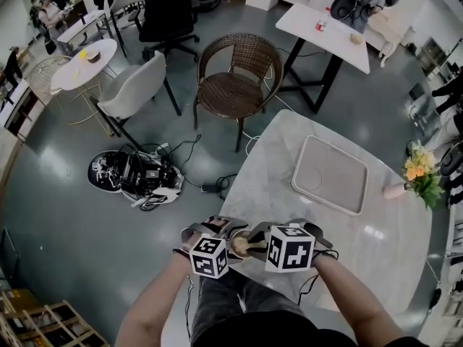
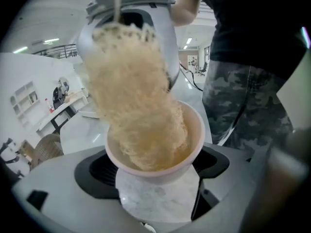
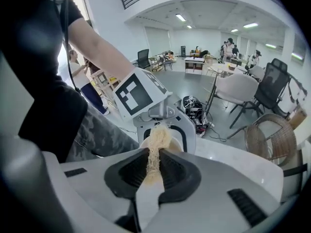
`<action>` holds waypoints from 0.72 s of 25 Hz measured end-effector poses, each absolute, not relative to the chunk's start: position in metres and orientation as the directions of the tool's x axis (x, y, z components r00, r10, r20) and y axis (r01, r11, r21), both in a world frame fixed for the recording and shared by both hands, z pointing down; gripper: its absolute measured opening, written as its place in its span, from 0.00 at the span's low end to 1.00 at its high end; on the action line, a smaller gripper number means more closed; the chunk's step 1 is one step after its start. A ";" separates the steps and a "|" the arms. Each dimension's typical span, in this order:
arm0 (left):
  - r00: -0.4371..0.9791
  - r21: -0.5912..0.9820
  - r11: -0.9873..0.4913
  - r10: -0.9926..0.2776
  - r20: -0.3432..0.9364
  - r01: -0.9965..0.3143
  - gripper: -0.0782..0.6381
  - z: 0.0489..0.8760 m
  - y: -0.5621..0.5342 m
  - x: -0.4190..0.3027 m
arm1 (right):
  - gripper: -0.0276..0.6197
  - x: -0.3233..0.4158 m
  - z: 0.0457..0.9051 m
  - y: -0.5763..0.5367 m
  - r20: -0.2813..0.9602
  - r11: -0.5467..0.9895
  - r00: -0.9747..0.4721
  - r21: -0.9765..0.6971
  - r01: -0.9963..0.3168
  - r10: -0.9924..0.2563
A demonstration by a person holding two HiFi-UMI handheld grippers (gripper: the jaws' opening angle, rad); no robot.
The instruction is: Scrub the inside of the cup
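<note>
**Scrubber already down in the cup, tools nose to nose**

At the bottom centre of the head view, the left tool (image 1: pixel 226 234) and right tool (image 1: pixel 258 245) meet over the near edge of the tabletop (image 1: pixel 275 157).

In the left gripper view, the left tool (image 2: pixel 156 181) is clamped on the lower wall of the pale cup (image 2: pixel 193 139), whose mouth tilts up towards the other tool. The fibrous scrubber (image 2: pixel 131 96) runs lengthwise from upper centre down into that mouth, and its lower end fills most of the bowl.

The right tool (image 3: pixel 152 165) is squeezed onto the scrubber's narrow tail. The coming stroke therefore looks like a push or twist along that same axis, with the right tool doing the work.

I see no liquid in the cup. The tray (image 1: pixel 329 173) at centre right lies bare.
</note>
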State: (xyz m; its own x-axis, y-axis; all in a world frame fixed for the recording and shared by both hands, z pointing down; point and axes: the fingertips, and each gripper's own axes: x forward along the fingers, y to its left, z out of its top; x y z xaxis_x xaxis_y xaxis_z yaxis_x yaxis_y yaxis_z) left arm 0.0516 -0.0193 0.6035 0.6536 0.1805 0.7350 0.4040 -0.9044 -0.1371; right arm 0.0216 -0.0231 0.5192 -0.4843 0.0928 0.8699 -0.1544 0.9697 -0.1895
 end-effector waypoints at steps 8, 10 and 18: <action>0.710 -0.033 -0.989 -0.128 0.693 -0.146 0.74 0.606 -0.026 0.028 | 0.14 0.023 0.540 -0.023 0.947 0.984 -0.315 0.106 0.145 -0.056; 0.649 -0.014 -0.955 -0.213 0.730 -0.298 0.74 0.615 -0.024 0.019 | 0.14 0.022 0.550 -0.023 0.962 0.967 -0.267 0.123 0.222 -0.061; 0.574 0.008 -0.833 -0.374 0.728 -0.553 0.74 0.615 -0.026 0.036 | 0.14 0.019 0.582 -0.024 0.989 0.921 -0.139 0.098 0.376 -0.049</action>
